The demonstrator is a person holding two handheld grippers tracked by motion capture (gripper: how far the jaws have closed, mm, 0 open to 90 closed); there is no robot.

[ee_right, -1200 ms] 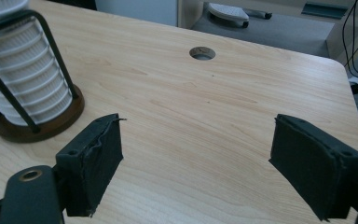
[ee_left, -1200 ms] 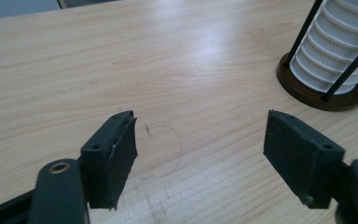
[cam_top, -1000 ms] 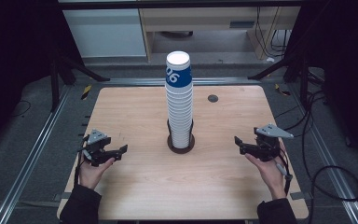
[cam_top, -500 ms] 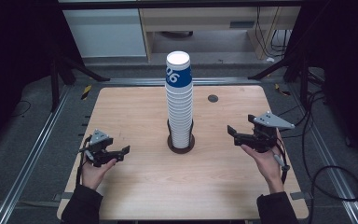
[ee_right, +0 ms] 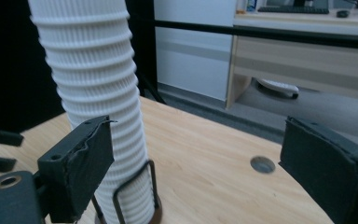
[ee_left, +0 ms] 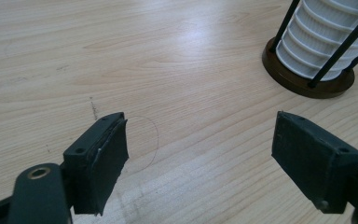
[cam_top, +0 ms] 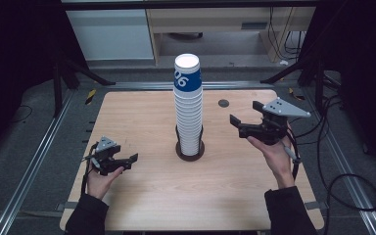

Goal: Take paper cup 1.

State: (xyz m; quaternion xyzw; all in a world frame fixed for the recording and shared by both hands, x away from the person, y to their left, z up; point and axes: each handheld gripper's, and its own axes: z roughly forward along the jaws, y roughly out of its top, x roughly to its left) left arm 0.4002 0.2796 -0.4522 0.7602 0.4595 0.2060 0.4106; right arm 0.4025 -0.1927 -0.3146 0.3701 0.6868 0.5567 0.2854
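Cup stack (cam_top: 188,105) stands upright at frame centre in its holder (cam_top: 190,149) on the desk (cam_top: 142,196), long axis vertical. Right gripper (cam_top: 245,126) is raised mid-stack at centre right, jaws just opening, nothing between, aimed at stack. Left gripper (cam_top: 122,164) sits low at lower left, jaws apart, empty.

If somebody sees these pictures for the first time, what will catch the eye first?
The tall stack of white ribbed paper cups, topped by a blue-banded cup, stands in a dark round holder at the middle of the light wooden table. The black right gripper is raised beside it with jaws open and empty; the black left gripper waits low, open too.
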